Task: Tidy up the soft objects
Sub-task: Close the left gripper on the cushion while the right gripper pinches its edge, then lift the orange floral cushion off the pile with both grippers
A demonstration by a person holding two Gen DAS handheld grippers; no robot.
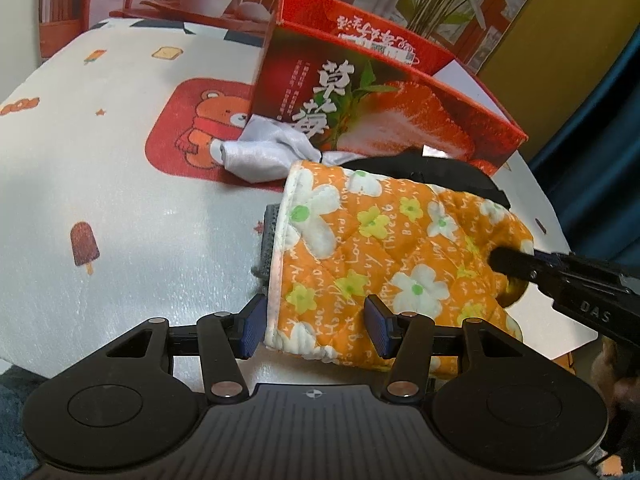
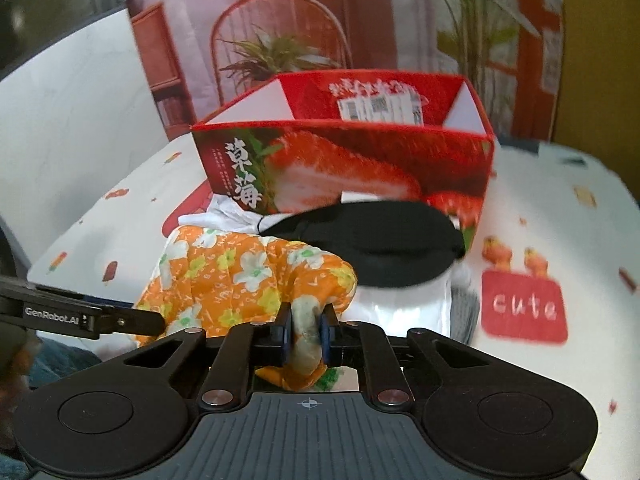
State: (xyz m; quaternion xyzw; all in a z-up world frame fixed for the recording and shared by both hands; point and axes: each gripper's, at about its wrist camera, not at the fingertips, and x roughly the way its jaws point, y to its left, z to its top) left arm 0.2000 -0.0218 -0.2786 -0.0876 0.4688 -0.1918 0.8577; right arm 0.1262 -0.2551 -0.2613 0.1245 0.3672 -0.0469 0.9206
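Right gripper (image 2: 306, 330) jaws clamped on mitt (image 1: 384, 256) tip, presumably to lift into box (image 1: 360, 92) behind. Left gripper (image 1: 316, 326) jaws half open astride mitt cuff, not pinching; likely steadying. Mitt on tabletop (image 1: 100, 160), atop other cloths.

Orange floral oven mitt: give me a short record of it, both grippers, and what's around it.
item: orange floral oven mitt, lying on the table
right gripper: shut, pinching the mitt's edge
left gripper: half open, straddling the mitt's cuff corner; grip unclear
behind: open strawberry box
nearby: black cloth, white satin cloth
surface: cartoon tablecloth
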